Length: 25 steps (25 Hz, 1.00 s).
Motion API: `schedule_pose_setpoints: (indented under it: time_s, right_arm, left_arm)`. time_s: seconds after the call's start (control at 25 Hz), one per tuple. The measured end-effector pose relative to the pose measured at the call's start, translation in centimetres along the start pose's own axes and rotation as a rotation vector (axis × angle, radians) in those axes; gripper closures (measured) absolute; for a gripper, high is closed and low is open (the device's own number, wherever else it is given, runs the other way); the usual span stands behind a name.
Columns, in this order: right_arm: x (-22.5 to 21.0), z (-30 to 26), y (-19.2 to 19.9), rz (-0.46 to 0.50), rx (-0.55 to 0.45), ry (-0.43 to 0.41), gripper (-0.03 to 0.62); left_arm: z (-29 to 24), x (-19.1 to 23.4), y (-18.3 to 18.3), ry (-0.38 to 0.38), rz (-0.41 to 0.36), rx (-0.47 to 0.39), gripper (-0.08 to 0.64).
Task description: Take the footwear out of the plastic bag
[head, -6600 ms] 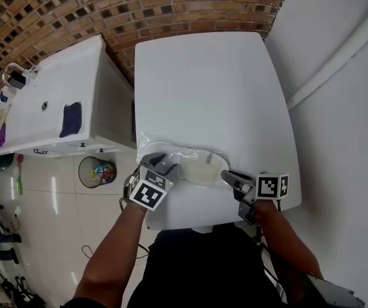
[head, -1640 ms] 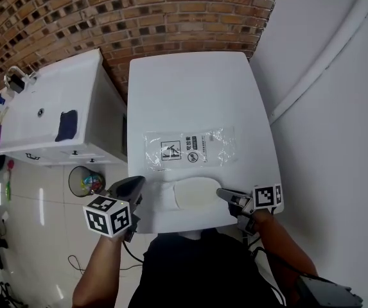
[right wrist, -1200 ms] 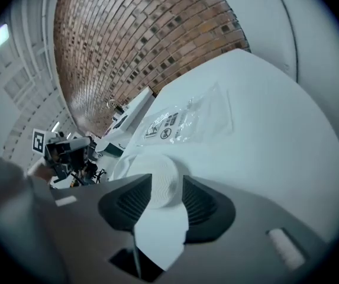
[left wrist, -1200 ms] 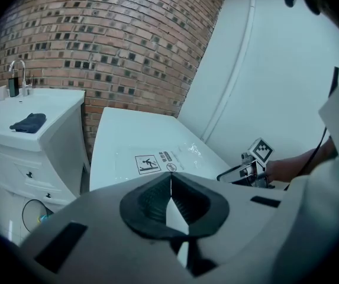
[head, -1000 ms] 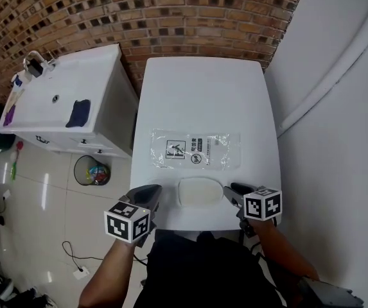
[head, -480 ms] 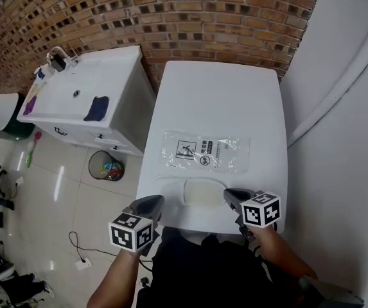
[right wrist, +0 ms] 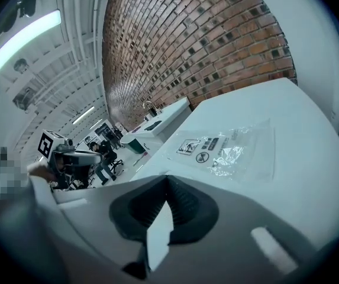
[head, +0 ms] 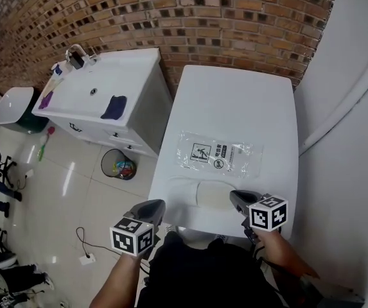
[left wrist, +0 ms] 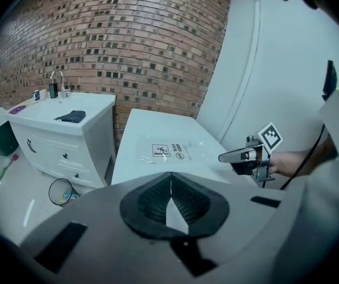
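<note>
The white flat footwear (head: 204, 194) lies bare on the white table (head: 235, 108), close to its near edge. Beyond it the clear plastic bag (head: 219, 158) with printed labels lies flat and looks empty; it also shows as the bag (left wrist: 178, 151) and the bag (right wrist: 225, 147). My left gripper (head: 157, 205) hangs shut off the table's near left corner, holding nothing. At the footwear's right end my right gripper (head: 235, 196) is shut with nothing between its jaws. Each gripper view shows the other gripper: the right gripper (left wrist: 243, 155) and the left gripper (right wrist: 68, 157).
A white sink cabinet (head: 100, 101) with a dark cloth (head: 114, 106) on top stands left of the table. A waste bin (head: 118, 165) sits on the tiled floor between them. A brick wall runs behind, and a white wall (head: 350, 140) closes the right side.
The bag has gone from around the footwear to lying flat and apart farther back. Both grippers have drawn back toward the near edge, the left one off the table.
</note>
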State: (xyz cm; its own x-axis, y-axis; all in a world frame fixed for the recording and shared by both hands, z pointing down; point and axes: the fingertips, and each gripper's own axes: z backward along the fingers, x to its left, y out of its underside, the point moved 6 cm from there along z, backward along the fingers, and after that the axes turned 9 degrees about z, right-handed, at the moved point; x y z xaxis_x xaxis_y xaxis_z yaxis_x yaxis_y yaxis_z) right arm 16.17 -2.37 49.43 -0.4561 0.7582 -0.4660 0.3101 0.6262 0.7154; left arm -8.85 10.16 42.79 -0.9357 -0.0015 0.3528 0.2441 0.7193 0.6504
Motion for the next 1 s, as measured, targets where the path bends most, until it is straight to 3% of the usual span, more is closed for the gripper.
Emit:
schedule_pose_setpoints:
  time_s: [0.2, 0.36, 0.72, 1.0]
  right_arm:
    - [1.2, 0.0, -1.1, 0.005, -0.044, 0.027, 0.591]
    - [2.6, -0.1, -2.1, -0.008, -0.078, 0.097, 0.591]
    - [9.7, -2.7, -2.4, -0.186, -0.198, 0.359, 0.591]
    - [19.7, -2.8, -1.5, -0.225, -0.285, 0.569, 0.591]
  left_arm:
    - [1.0, 2.1, -0.3, 0.004, -0.051, 0.011, 0.552]
    - [0.5, 4.6, -2.2, 0.064, -0.093, 0.014, 0.552]
    - [0.3, 10.0, -6.0, 0.381, -0.312, 0.102, 0.552]
    - [1.9, 13.0, -6.4, 0.581, -0.379, 0.180, 0.552]
